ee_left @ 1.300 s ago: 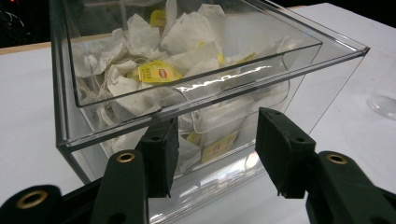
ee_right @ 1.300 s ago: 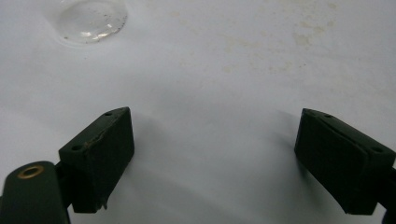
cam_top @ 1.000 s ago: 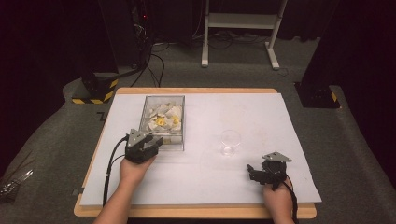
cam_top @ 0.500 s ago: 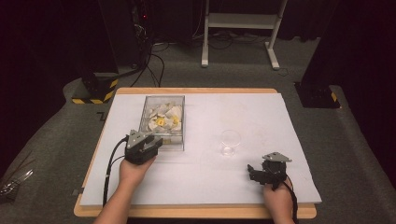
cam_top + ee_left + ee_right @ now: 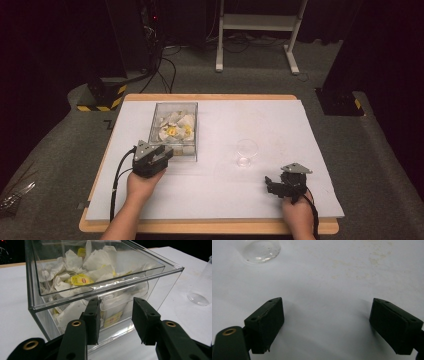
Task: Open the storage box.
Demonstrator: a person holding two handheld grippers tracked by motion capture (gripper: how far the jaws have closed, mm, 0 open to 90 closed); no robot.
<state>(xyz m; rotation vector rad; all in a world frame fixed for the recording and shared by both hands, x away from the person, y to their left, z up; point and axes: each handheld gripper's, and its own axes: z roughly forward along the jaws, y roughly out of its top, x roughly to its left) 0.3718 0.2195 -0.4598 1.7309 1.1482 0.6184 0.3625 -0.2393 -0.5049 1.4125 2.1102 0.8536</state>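
A clear plastic box point(image 5: 192, 131) holding several white tea bags point(image 5: 174, 127) with yellow tags stands left of the sheet's middle. My left gripper point(image 5: 162, 152) sits right at the box's near wall point(image 5: 160, 282). Its jaws point(image 5: 116, 315) have just been closing, but they stand apart with nothing between them, and the tea bags point(image 5: 82, 280) lie behind the wall. A clear cup point(image 5: 247, 152) stands upright to the right of the box. My right gripper point(image 5: 274, 185) rests low near the front right, jaws point(image 5: 325, 315) wide open over bare sheet, with the cup point(image 5: 262, 251) ahead of it.
A white sheet point(image 5: 300, 130) covers the wooden table point(image 5: 210, 97). The cup point(image 5: 201, 290) also shows at the right edge of the left gripper view. Beyond the table are a white stand's legs point(image 5: 255, 35), cables and a yellow-black striped base point(image 5: 102, 100) on the floor.
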